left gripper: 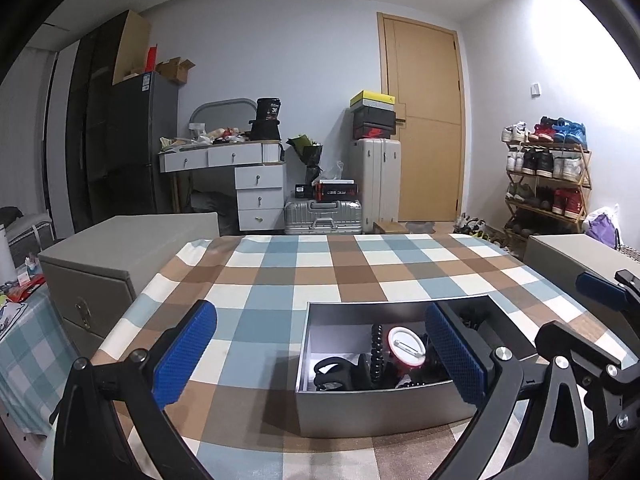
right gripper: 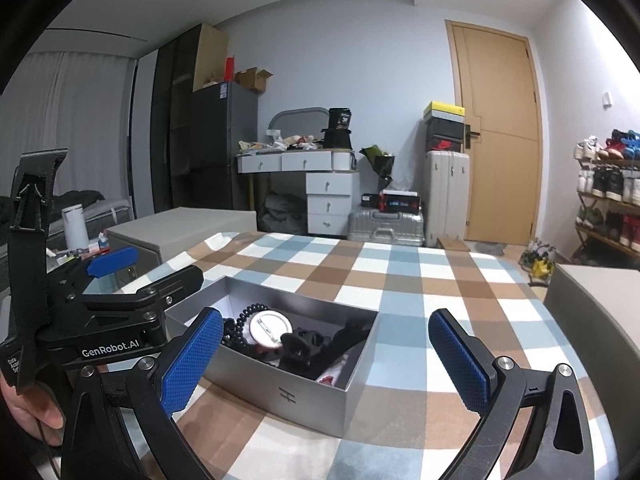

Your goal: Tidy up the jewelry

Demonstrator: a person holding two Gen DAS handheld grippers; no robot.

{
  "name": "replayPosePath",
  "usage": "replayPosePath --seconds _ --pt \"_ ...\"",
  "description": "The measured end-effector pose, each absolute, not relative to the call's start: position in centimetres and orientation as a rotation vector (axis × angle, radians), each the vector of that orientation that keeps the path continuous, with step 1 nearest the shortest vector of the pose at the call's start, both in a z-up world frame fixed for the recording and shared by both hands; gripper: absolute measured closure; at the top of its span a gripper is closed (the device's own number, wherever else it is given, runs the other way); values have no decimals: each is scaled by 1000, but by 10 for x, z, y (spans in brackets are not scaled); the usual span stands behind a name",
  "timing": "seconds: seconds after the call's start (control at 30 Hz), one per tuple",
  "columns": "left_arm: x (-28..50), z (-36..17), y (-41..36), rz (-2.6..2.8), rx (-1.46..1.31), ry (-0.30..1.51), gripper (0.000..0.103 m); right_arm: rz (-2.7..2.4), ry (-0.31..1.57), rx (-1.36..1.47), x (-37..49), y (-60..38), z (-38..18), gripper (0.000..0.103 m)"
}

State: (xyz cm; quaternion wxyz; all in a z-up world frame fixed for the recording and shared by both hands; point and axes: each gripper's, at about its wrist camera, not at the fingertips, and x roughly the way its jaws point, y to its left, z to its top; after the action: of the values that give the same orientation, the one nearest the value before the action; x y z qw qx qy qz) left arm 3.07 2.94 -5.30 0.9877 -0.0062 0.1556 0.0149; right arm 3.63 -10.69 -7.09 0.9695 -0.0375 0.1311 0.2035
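At lower centre of both frames, an open grey box (left gripper: 376,408) sits on the checkered table (left gripper: 280,280), holding a round pin badge (left gripper: 404,346), black beads (left gripper: 377,354) and a black hair claw (right gripper: 302,342). The left gripper (left gripper: 320,360) and right gripper (right gripper: 326,360) both hover wide open, fingers (right gripper: 192,364) empty.

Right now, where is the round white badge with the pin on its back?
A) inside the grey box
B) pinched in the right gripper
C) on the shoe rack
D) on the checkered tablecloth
A: the round white badge lies pin-side up inside the grey box, among black beads; both grippers are open and empty.
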Motion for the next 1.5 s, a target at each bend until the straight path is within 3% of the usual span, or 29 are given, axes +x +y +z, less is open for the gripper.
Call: replayPosePath --seconds 1.5 --pt "32 -55 30 30 -14 314 1 403 280 -71 40 -110 -73 0"
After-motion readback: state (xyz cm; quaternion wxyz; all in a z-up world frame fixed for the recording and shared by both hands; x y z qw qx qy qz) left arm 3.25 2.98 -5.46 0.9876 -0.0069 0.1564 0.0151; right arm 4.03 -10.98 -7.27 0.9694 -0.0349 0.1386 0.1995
